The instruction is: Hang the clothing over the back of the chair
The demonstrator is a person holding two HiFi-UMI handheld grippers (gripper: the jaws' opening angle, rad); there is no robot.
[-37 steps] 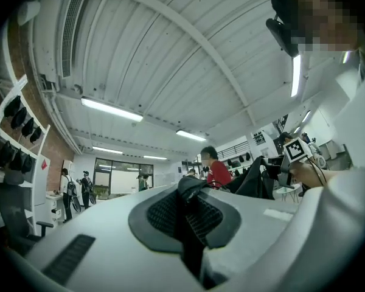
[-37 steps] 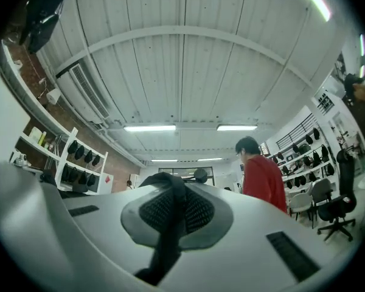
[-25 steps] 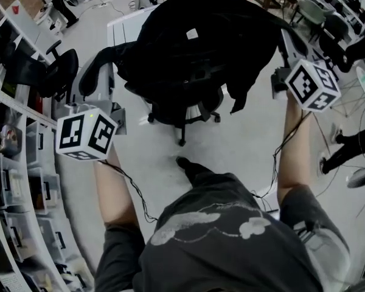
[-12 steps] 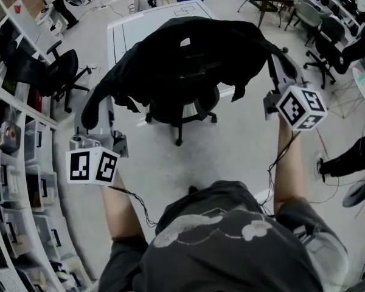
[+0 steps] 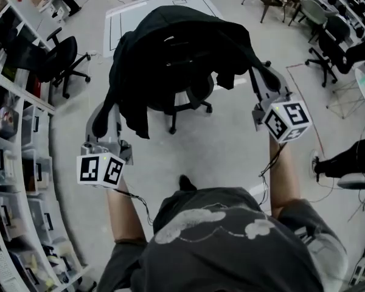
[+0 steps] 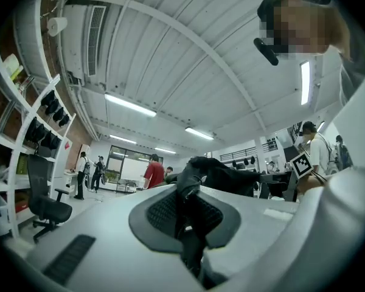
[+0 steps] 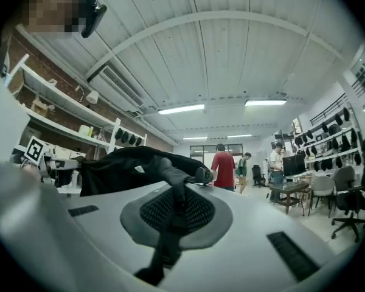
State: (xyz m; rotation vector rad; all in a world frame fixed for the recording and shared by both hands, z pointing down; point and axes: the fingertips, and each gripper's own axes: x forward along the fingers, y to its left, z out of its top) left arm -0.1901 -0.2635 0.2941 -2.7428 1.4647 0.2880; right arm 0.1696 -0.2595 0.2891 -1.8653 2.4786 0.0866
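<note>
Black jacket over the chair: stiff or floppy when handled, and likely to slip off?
Probably floppy: the black jacket moulds over the chair and dangles in loose folds. It seems light, since the left gripper and right gripper manage it by thin pinches of cloth. It may slide off, as more cloth hangs on the person's left.

a black garment (image 5: 182, 44) is spread wide over a black office chair (image 5: 191, 99), whose base and castors show beneath it. the left gripper (image 5: 101, 121) meets the cloth's left edge and the right gripper (image 5: 260, 79) its right edge. a white marked mat (image 5: 118, 23) lies on the grey floor (image 5: 225, 151) beyond the chair.
</note>
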